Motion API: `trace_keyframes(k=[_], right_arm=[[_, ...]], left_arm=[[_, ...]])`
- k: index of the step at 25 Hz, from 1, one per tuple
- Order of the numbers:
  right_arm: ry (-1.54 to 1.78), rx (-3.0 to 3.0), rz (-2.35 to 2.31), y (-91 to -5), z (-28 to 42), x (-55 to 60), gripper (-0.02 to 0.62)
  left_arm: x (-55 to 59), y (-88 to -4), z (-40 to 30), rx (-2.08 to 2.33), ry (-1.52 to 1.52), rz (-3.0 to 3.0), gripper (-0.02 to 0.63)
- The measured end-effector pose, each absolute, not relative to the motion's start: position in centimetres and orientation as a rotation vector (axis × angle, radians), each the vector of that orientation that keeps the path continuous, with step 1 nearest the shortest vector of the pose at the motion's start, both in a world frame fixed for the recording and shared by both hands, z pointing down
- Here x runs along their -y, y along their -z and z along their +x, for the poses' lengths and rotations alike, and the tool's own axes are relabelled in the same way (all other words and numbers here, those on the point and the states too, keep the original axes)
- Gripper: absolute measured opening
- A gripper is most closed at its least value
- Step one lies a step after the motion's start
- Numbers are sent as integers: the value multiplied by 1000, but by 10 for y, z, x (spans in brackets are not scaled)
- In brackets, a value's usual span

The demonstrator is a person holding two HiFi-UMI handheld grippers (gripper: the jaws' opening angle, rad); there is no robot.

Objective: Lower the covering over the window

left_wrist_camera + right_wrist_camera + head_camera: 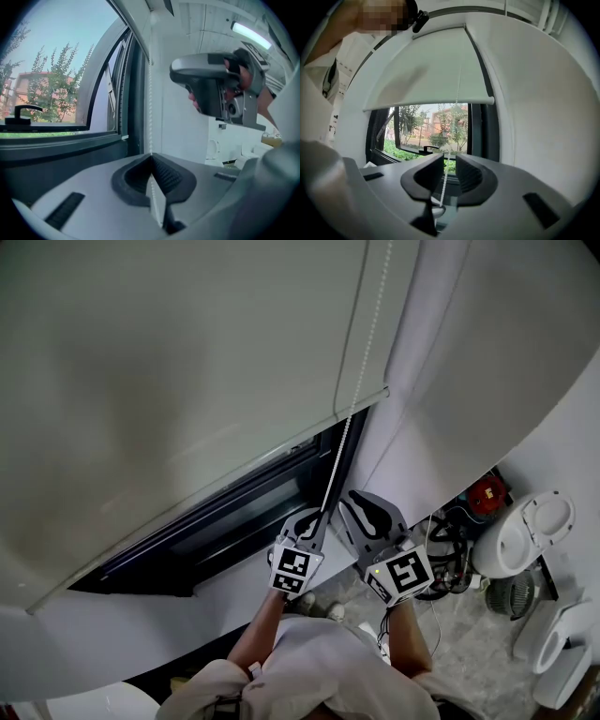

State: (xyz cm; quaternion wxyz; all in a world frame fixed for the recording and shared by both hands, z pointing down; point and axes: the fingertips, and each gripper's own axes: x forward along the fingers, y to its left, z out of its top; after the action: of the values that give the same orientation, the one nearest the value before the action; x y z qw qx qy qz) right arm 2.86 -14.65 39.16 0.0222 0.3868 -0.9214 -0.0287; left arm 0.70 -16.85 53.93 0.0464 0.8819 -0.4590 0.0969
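Blind (187, 352): one, white, filling the head view from 9 to 12 o'clock; bottom bar partway down, glass uncovered beneath.
Window (225, 521): one, dark-framed, stretching from centre toward 8 o'clock.
Left gripper (317, 517): one, just below centre; jaws closed tight on the cord.
Cord (361, 362): one beaded strand, dropping from 12 o'clock to both grippers.
Right gripper (354, 501): one, just at 3 o'clock of the left; jaws apart, cord running between, pads not pressing it.
Toilet (525, 532): one, white, at 4 o'clock.
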Motion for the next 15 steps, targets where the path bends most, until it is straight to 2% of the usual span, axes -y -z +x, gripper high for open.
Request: trace_keyframes(k=[9,15], right_arm=[[246,2915,1180,-341,6,169,76],[251,2929,1256,-340,-2,182,13]], left_arm=[[169,-538,6,1397,-283,2689,15],[174,-537,5,1395,-289,2688,15]])
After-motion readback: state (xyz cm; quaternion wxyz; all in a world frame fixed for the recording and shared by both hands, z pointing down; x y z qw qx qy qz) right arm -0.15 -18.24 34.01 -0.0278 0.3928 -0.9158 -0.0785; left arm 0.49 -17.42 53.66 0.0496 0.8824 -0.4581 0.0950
